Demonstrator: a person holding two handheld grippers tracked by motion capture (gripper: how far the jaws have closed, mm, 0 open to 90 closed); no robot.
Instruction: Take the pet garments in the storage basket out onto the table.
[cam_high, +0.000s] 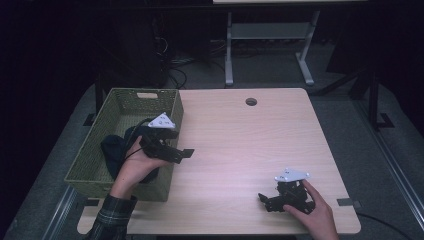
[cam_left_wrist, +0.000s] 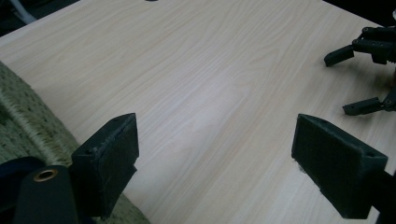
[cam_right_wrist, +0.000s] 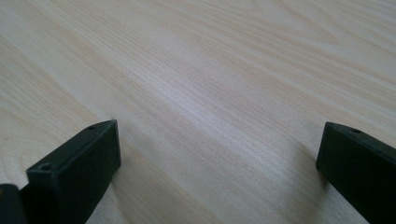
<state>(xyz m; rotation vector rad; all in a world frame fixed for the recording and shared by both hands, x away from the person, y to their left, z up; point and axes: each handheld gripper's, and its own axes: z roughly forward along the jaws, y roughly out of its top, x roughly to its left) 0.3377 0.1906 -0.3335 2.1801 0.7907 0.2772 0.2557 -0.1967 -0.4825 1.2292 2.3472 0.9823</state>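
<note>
Above the basket (cam_high: 122, 140), high view reveals left gripper (cam_high: 182, 154) gaping.

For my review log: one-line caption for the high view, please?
Left hand-held gripper open at the green basket holding dark cloth; right hand-held gripper open on the table.

High view looks down on table (cam_high: 240, 145); both gripper views skim its top close-up.
</note>
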